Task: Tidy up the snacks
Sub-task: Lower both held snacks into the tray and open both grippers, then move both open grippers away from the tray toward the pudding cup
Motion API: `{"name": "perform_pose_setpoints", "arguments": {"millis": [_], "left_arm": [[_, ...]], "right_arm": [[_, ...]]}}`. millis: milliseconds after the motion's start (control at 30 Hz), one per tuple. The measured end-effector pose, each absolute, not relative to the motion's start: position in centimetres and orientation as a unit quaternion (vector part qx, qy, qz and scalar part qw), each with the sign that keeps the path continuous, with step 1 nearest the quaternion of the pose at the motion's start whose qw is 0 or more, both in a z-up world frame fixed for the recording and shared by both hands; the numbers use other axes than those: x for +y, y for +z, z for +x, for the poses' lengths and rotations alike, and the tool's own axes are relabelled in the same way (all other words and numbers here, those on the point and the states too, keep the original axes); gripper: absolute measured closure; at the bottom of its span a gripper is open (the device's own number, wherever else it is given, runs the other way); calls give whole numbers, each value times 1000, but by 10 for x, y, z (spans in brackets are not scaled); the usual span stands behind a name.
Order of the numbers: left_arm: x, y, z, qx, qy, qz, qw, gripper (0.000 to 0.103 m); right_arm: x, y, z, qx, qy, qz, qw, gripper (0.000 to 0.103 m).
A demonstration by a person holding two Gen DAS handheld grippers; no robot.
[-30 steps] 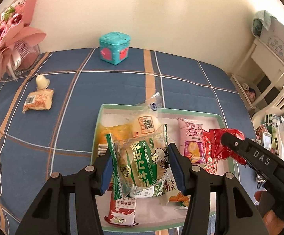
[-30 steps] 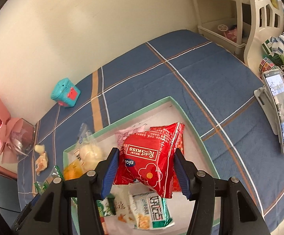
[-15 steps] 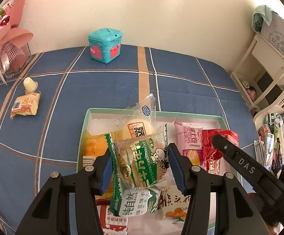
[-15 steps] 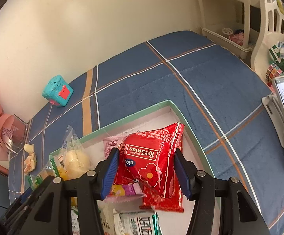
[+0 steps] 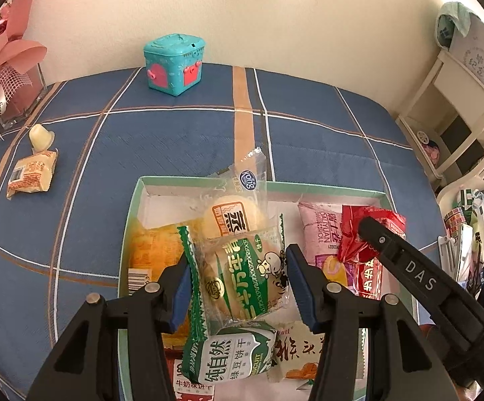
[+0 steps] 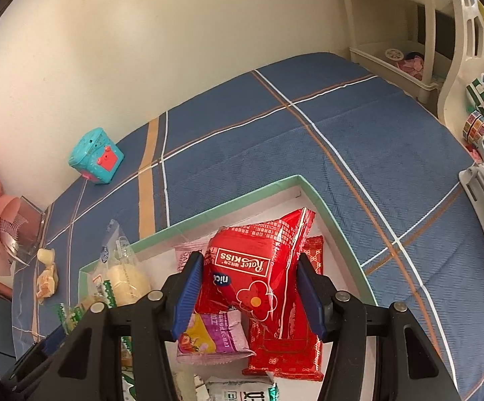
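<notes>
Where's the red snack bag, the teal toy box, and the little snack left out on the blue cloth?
red snack bag (image 6: 258,284), right wrist view, middle of its front.
teal toy box (image 5: 174,64), left wrist view, its front corner.
orange-and-white snack packet (image 5: 32,173), left wrist view, middle of the wrapper.

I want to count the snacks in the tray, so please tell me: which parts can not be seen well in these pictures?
- Left wrist view: near end of the tray is hidden by the left hand-held gripper and the green packet it holds.
- Right wrist view: the red packet in the right hand-held gripper covers snacks beneath; bottom edge cuts others.
- Small jelly cup: label too small.
</notes>
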State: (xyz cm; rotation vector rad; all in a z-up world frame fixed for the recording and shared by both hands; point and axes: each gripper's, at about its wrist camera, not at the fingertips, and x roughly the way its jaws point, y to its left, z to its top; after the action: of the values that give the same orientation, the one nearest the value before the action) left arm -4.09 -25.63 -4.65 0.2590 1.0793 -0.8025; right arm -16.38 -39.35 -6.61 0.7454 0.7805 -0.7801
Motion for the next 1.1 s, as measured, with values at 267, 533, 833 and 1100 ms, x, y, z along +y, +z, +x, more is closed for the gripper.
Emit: {"name": "perform_pose_setpoints", "arguments": {"millis": [267,533,833,1100], "left_arm": [[-257,-44,-41,516,-371,126,762,43],[-246,-33,-40,529,-366,119,757,41],[-227,-30,-32,532,-335,124,768,36],[-206,-30,-30,529,-314,127,778,31]], "right_arm": [[-389,-65,-160,374,-364,339,783,34],[-386,-64,-166,391,-374,343,768,24],[-368,-50,-172,393,-371,342,769,14],[-336,-26,-165,405,-353,312,783,14]]}}
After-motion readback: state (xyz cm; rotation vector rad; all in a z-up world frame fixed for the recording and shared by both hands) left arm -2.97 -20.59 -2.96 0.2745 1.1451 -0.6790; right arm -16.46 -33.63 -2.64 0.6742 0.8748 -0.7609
